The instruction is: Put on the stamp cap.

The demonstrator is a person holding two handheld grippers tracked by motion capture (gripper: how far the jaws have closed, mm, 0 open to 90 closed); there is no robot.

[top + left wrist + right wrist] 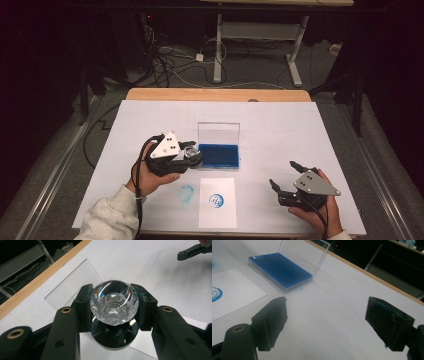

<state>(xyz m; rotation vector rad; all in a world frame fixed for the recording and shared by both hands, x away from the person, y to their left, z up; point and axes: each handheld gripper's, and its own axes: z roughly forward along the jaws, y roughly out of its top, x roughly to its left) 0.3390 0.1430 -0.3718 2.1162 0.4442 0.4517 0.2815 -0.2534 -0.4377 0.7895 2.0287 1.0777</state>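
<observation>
My left gripper [189, 155] is shut on a stamp [113, 303] with a clear faceted crystal knob and a round black base [114, 334]. It holds the stamp [190, 151] at the left end of the blue ink pad [219, 155], whose clear lid [218, 133] stands open behind it. Whether the base touches the pad is hidden. A white paper sheet [217, 215] in front of the pad bears a round blue print [216, 201]. My right gripper [282, 173] rests open at the front right with nothing between its jaws [327, 315]. From there I see the ink pad [279, 270] and the paper [232, 290] to the left.
A blue ink smudge [186, 192] marks the white table cover [280, 125] left of the paper. A wooden table edge [217, 94] runs along the far side. Beyond it are cables and a desk frame [257, 40] on the floor.
</observation>
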